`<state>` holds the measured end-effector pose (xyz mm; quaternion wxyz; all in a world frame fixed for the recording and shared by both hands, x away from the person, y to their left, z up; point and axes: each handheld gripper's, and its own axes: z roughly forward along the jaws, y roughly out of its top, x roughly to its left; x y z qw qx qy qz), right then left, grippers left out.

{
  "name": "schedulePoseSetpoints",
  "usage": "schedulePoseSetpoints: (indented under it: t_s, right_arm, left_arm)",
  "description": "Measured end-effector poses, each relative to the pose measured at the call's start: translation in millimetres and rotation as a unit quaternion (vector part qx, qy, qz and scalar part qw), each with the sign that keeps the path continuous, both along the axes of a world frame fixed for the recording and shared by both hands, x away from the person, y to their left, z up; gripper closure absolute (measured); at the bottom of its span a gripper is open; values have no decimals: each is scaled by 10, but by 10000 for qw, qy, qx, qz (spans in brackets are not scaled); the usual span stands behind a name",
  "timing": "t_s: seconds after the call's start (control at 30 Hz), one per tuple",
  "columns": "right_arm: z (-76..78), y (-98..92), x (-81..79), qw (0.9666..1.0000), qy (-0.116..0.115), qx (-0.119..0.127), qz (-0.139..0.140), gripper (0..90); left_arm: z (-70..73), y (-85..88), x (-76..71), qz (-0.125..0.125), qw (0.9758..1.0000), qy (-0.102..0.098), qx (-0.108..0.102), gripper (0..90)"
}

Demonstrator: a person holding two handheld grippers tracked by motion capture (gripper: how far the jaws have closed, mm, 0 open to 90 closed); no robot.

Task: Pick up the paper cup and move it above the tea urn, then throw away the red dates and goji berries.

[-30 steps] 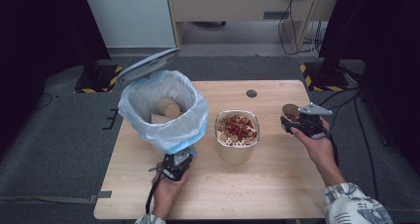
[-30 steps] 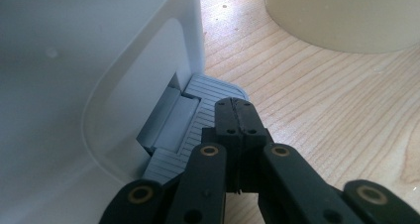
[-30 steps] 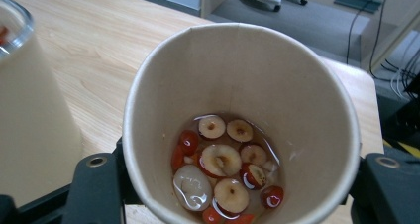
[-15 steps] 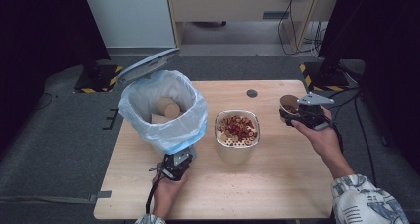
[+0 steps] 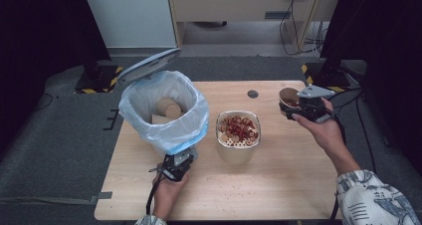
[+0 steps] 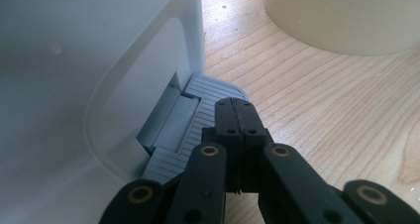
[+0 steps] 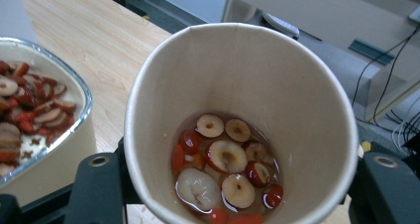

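Observation:
A white pedal bin (image 5: 164,118) lined with a blue bag stands at the table's left, its lid (image 5: 148,65) raised. My left gripper (image 5: 178,163) is shut with nothing between its tips, which rest on the grey ribbed pedal (image 6: 198,110) at the bin's foot (image 6: 74,85). My right gripper (image 5: 300,107) is shut on a paper cup (image 5: 287,98), held above the table's right side. In the right gripper view the cup (image 7: 237,85) holds sliced red fruit in liquid, with black fingers (image 7: 96,184) on both sides of it. A cream bowl (image 5: 238,148) of red slices sits mid-table.
Brown paper cups (image 5: 166,108) lie inside the bin. A small dark round cap (image 5: 253,93) is set in the wooden table (image 5: 278,185) near its far edge. The bowl's wall (image 6: 346,16) stands close to the right of the pedal.
My right hand has lifted the paper cup higher above the table. The left gripper has stayed on the pedal and the lid has stayed up.

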<state>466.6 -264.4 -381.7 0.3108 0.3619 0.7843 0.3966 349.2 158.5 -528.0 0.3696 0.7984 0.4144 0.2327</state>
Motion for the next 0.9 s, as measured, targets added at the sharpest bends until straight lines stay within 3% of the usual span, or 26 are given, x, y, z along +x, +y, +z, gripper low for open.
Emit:
schedulePoseSetpoints:
  t_s: [0.9]
  right_arm:
    - [328,230,191,9985,-226,-266,420,353]
  left_arm:
    - [-2,7,1,2,10000,16,-42,896]
